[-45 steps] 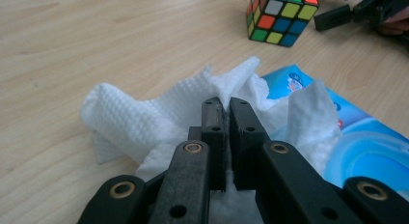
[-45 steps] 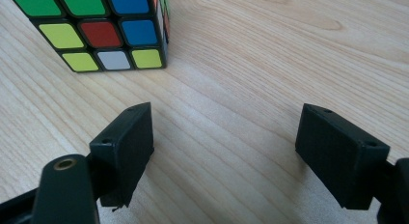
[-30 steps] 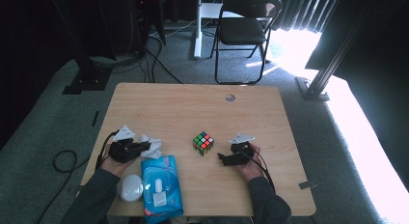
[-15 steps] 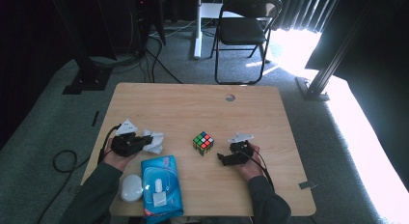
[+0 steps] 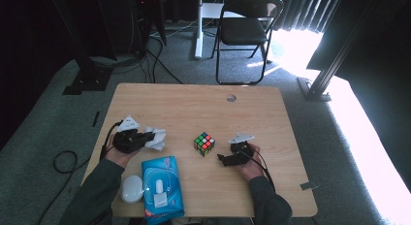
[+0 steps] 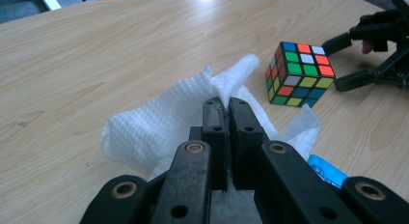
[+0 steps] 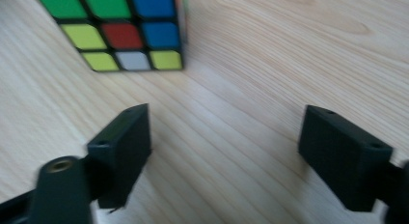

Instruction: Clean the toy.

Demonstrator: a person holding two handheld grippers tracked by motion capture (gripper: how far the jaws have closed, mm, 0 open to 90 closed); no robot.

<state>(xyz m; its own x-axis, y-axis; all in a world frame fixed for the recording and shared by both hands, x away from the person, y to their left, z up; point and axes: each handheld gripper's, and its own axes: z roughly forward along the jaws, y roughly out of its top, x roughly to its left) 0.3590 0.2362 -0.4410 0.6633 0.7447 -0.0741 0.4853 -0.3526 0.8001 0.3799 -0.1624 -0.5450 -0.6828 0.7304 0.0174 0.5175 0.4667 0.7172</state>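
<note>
Fingers [image 6: 225, 115] pinch white tissue [image 6: 159, 122] beside wipes pack [image 5: 163, 186].

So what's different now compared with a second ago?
The left gripper, shut on the white tissue, has carried it slightly toward the cube. The right gripper has just been closing a little, nothing between its jaws. Cube and wipes pack stayed put.

There are no words or numbers I can read here. The blue pack of wipes [image 5: 162, 186] has print on it, but it is too small.
</note>
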